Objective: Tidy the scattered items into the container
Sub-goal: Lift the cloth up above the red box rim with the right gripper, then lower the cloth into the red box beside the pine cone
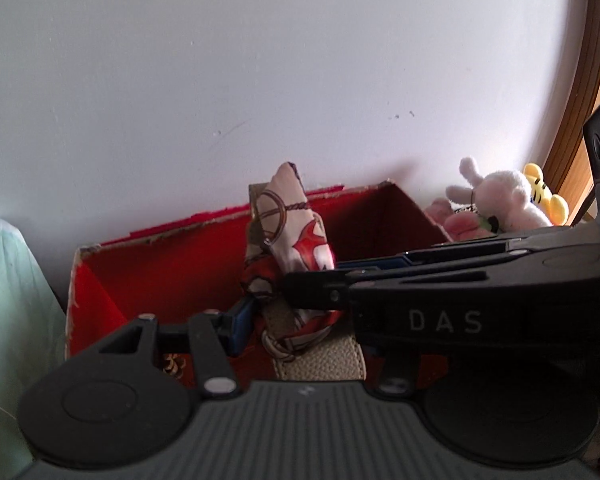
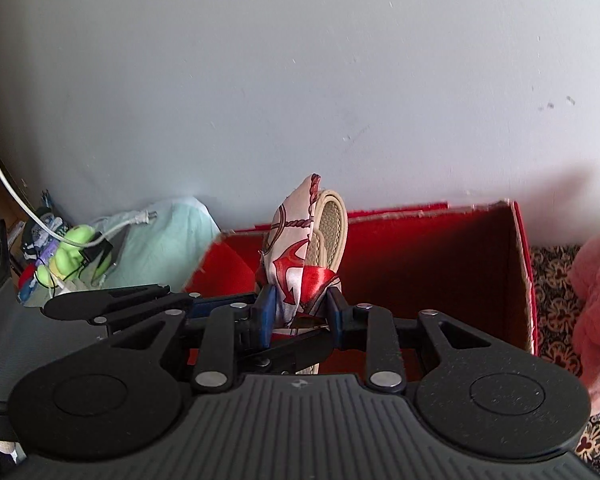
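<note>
Both grippers are pinching the scarf-wrapped strap (image 2: 300, 264) upright over the red box (image 2: 440, 264), probably steadying the floppy thing for lowering. The right gripper (image 2: 300, 312) is clamping its base; the left gripper (image 1: 296, 312), at 9 o'clock, seems pressed on it too, its far finger hidden.

A beige textured strap (image 2: 334, 226) wrapped in a white-and-red patterned scarf (image 2: 290, 268) stands upright, looped at the top, over the open red box (image 2: 452, 256), which sits against the far wall, its cardboard rim ragged and its interior red.
</note>
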Demonstrator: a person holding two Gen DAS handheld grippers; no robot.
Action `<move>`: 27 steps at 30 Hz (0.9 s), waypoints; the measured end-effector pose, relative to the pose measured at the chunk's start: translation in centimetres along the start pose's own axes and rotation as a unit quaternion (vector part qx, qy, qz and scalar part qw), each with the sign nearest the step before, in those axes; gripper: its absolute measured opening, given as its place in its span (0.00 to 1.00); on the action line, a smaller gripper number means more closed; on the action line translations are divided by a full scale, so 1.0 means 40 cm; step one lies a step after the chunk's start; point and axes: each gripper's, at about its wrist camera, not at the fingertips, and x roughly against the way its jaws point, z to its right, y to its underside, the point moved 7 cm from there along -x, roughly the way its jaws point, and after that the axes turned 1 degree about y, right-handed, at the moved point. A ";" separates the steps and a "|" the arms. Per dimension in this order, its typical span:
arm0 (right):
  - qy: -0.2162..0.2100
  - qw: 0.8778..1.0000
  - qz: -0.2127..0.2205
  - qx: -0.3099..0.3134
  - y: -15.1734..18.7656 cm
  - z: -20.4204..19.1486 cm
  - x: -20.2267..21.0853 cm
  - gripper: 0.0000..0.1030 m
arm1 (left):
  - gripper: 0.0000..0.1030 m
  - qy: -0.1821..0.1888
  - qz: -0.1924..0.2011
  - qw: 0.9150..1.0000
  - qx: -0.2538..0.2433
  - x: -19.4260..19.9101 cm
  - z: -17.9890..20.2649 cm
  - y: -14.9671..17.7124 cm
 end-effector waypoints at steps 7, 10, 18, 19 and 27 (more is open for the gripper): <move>0.018 0.995 -0.098 -0.031 0.028 0.034 -0.103 0.29 | 0.52 -0.011 -0.074 0.997 0.001 -0.096 -0.044 0.044; 0.024 0.988 -0.147 -0.050 0.037 0.045 -0.139 0.28 | 0.52 -0.014 -0.105 0.994 -0.010 -0.123 -0.045 0.063; 0.021 0.978 -0.197 -0.068 0.055 0.045 -0.186 0.07 | 0.46 0.001 -0.132 0.991 -0.017 -0.151 -0.055 0.074; 0.020 0.977 -0.199 -0.072 0.057 0.045 -0.187 0.08 | 0.46 0.003 -0.133 0.991 -0.016 -0.152 -0.056 0.076; 0.022 0.974 -0.208 -0.093 0.074 0.055 -0.181 0.08 | 0.47 0.017 -0.142 0.990 0.004 -0.158 -0.065 0.086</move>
